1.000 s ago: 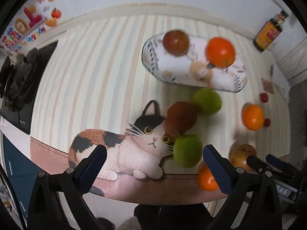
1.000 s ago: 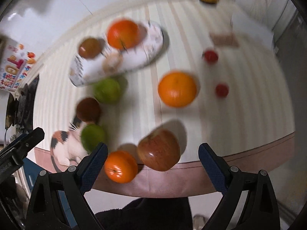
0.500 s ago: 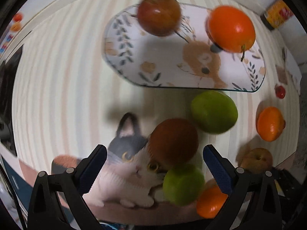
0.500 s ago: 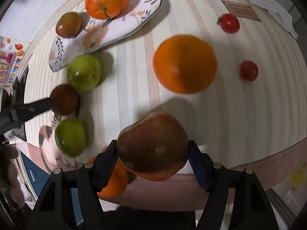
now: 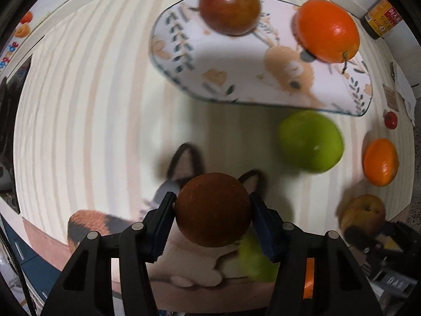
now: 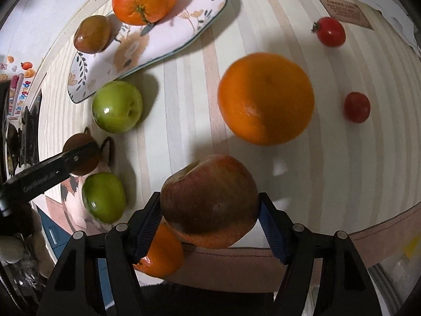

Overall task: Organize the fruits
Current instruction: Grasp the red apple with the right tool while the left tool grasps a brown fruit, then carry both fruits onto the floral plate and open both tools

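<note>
The left gripper (image 5: 213,210) has just closed its jaws on a round brown fruit (image 5: 213,209) above the cat picture (image 5: 189,247) on the striped counter (image 5: 79,110). The right gripper (image 6: 210,210) clamps a red apple (image 6: 209,200) near the counter's front edge. On the patterned plate (image 5: 236,79) sit a reddish-brown apple (image 5: 230,6) and an orange (image 5: 327,30). A green apple (image 5: 311,141) lies just beside the plate, another orange (image 6: 265,98) farther right.
</note>
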A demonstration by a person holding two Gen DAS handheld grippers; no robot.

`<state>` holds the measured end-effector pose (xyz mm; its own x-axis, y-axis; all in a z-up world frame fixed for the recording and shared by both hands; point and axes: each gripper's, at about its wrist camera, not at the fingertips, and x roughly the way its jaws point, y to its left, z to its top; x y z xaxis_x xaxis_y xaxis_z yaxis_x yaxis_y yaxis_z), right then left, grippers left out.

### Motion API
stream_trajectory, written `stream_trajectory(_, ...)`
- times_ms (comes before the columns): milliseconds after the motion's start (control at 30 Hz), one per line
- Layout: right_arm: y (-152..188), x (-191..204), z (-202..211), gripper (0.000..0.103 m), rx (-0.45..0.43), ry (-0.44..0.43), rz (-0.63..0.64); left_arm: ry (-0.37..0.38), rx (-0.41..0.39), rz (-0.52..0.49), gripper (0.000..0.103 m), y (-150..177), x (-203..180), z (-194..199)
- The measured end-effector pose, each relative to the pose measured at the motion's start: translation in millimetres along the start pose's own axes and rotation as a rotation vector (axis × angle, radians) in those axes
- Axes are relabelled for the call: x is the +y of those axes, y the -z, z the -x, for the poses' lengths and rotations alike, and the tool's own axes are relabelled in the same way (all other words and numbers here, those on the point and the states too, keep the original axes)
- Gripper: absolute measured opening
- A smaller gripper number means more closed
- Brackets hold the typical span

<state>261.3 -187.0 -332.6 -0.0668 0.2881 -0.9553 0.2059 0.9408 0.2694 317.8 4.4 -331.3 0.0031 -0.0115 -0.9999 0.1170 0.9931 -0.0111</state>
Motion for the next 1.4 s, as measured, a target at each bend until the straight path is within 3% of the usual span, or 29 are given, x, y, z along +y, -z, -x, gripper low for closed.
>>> stream_trajectory(300,1,11,5,0.073,-0.02,0.072,0.093,0.027,-0.007,0.046,0.054,11,18,1)
stream_trajectory(533,-17,18,36,0.073,-0.083,-0.025,0.052,0.114,-0.079,0.069,0.054,-2,29,55)
stream_trajectory(767,-73,55,60,0.073,-0.169,-0.103,0.048,0.204,-0.087,0.162,0.054,-59,50,84)
stream_trajectory(1033,-129,104,36,0.073,-0.148,-0.103,0.07,0.225,-0.009,0.258,0.054,-121,70,57)
stream_trajectory(1400,-143,126,1,0.073,-0.096,-0.078,0.09,0.202,0.072,0.258,0.054,-137,73,28)
